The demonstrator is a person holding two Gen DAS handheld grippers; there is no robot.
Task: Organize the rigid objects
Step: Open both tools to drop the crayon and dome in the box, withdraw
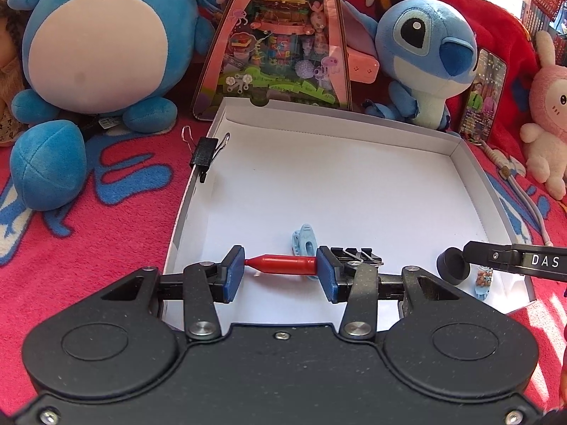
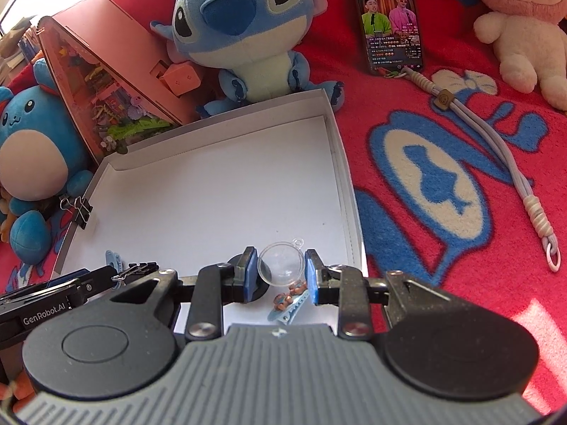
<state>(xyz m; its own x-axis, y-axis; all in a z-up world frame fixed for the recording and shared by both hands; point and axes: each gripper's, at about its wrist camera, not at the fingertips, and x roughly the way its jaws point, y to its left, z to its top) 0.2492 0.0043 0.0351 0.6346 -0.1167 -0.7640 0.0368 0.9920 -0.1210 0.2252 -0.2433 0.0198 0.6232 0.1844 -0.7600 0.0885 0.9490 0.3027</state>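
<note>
— What are you working on, and where?

— A bed or couch covered by a red fleece blanket (image 2: 443,113) with blue and cream fish shapes. Soft toys line the back: a round blue plush with a cream belly (image 1: 95,46), a blue big-eared plush with a dark nose (image 1: 425,53), and a pink-and-cream rabbit plush (image 1: 547,117). Between the two blue ones stands a pink triangular toy box with a clear window (image 1: 276,42). A lit smartphone (image 2: 389,17) lies on the blanket with a pale braided lanyard (image 2: 496,148) trailing from it. Bookshelves show at the far right edge.

— And the things you sort?

— They sit in a shallow white cardboard box lid (image 1: 336,131). A black binder clip (image 1: 205,154) is clamped on its left wall. My left gripper (image 1: 280,269) is closed on a red plastic bullet-shaped piece (image 1: 283,264), lengthwise between the blue pads, low over the lid's near edge. Behind it lie a pale blue hair clip (image 1: 304,242) and another black binder clip (image 1: 358,253).

— Your right one?

— My right gripper (image 2: 280,276) holds a clear plastic half-sphere with a small loop (image 2: 281,264), pads pressing its rim, near the lid's right corner. Beneath it lie a black round puck (image 1: 452,265) and a blue hair clip with little brown bears (image 2: 288,301).
</note>
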